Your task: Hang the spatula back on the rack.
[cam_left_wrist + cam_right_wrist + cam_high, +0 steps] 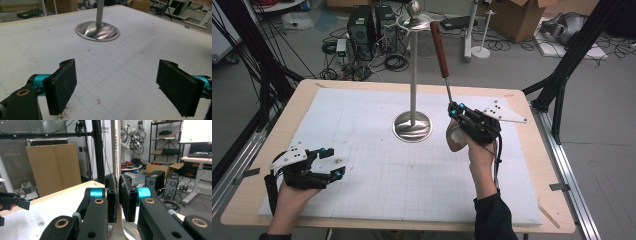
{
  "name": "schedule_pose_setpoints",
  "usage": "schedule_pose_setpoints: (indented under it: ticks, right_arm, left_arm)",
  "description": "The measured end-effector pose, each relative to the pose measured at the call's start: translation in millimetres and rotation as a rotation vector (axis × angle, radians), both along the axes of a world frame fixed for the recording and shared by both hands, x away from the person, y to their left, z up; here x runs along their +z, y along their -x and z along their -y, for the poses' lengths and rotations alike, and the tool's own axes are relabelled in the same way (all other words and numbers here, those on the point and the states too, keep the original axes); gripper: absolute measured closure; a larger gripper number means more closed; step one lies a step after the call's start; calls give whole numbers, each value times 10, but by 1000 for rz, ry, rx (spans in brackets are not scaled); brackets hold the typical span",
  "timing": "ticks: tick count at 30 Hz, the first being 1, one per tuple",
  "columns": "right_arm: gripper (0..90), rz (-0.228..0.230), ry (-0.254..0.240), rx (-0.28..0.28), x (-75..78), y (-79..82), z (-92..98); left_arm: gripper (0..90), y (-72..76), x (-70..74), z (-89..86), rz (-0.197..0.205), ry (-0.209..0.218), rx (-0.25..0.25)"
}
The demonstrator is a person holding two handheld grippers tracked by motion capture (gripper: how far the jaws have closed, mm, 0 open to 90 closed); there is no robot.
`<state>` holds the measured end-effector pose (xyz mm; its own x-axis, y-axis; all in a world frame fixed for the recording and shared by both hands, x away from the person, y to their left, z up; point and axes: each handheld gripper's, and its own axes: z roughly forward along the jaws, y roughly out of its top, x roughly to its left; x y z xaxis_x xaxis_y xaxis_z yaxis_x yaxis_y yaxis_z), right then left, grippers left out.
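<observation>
A steel stand with a round base (412,126) and a tall pole (414,70) rises from the middle of the white gridded mat (362,165). My right gripper (455,111), just right of the base, is shut on the thin metal shaft of a utensil whose red-brown wooden handle (439,49) points up and away. In the right gripper view the shaft (116,150) runs straight up between the closed jaws (118,195). My left gripper (332,162) rests low at the mat's front left, open and empty. Its view looks across bare mat between its pads (117,87) to the stand base (97,31).
The mat covers most of a wooden table (542,165). Black frame legs (562,75) stand at the table's right and left sides. Behind the table the floor holds computer towers (362,30), cables and cardboard boxes (522,15).
</observation>
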<state>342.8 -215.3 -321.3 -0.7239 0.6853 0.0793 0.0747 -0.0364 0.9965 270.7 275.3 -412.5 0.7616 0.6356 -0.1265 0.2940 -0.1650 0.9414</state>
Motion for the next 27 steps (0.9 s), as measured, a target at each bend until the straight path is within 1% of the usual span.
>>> schedule_pose_setpoints:
  ticks: [5,8,9,12,14,15,21,24,25,27]
  right_arm:
    - [843,-6,7,0,-22,-29,-35]
    - [843,-11,2,1,-41,-54,-62]
    - [843,-7,6,0,-45,-62,-67]
    - [843,-16,4,1,-61,-80,-92]
    - [843,-11,10,0,-72,-104,-105]
    - [843,-22,6,0,-75,-103,-113]
    - [841,-25,11,5,-107,-161,-171]
    - [840,-37,19,5,-119,-186,-205]
    - [839,-32,22,7,-123,-197,-211]
    - [839,-39,23,8,-130,-210,-228]
  left_arm:
    - [170,0,0,0,1,2,-2]
    - [171,-1,-4,3,-2,-1,-3]
    - [171,-2,-5,3,-2,-2,-3]
    - [171,-5,-9,4,-4,-2,-4]
    - [171,-8,-13,2,-3,-5,-4]
    - [171,-9,-16,1,-5,-5,-5]
    - [171,-12,-26,2,-7,-3,-2]
    - [171,-14,-31,3,-6,-1,-2]
    - [171,-15,-32,2,-8,-3,-2]
    - [171,-16,-35,1,-8,-3,-2]
